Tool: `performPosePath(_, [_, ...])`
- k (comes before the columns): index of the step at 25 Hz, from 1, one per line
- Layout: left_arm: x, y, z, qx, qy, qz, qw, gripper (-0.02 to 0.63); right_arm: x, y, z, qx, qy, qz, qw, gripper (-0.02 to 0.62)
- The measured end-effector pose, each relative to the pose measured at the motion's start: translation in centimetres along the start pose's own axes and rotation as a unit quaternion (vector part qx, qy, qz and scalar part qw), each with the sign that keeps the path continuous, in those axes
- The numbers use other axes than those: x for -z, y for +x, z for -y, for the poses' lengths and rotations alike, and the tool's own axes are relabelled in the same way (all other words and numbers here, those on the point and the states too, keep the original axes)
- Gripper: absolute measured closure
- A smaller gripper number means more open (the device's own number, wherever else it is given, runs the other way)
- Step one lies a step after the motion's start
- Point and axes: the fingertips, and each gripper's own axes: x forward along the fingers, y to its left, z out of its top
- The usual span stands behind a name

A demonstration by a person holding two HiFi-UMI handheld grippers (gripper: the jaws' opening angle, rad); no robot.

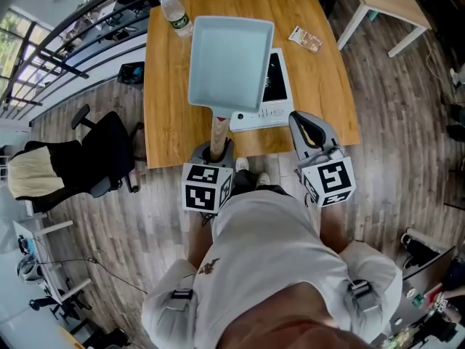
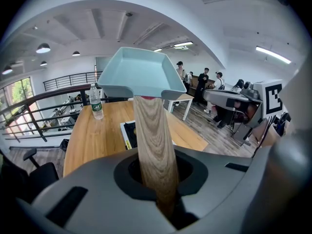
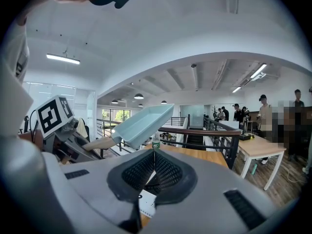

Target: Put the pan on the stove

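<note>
A light-blue square pan (image 1: 229,60) hangs in the air above the wooden table (image 1: 167,93), partly over the black-and-white stove (image 1: 276,86). My left gripper (image 1: 216,151) is shut on its wooden handle (image 1: 219,131) near the table's front edge. In the left gripper view the handle (image 2: 153,145) runs up from the jaws to the pan (image 2: 139,72), with the stove (image 2: 127,133) behind it. My right gripper (image 1: 309,129) is shut and empty at the front edge, right of the stove. Its own view shows the pads (image 3: 152,172) meeting and the pan (image 3: 141,123) tilted at left.
A water bottle (image 1: 175,13) stands at the table's back left, and a small packet (image 1: 305,39) lies at the back right. An office chair (image 1: 94,162) is on the floor to the left. A white-legged table (image 1: 381,2) stands far right. People stand in the background.
</note>
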Motion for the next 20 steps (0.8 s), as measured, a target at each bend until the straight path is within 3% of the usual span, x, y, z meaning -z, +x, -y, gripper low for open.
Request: performPosePath(20, [-1.5, 4.4, -5.9, 0.040, 0.018, -0.028, 0.9986, 0.561, 0.4, 6.8, -0.3, 0.031, 0.001, -0.038, 0.999, 0.574])
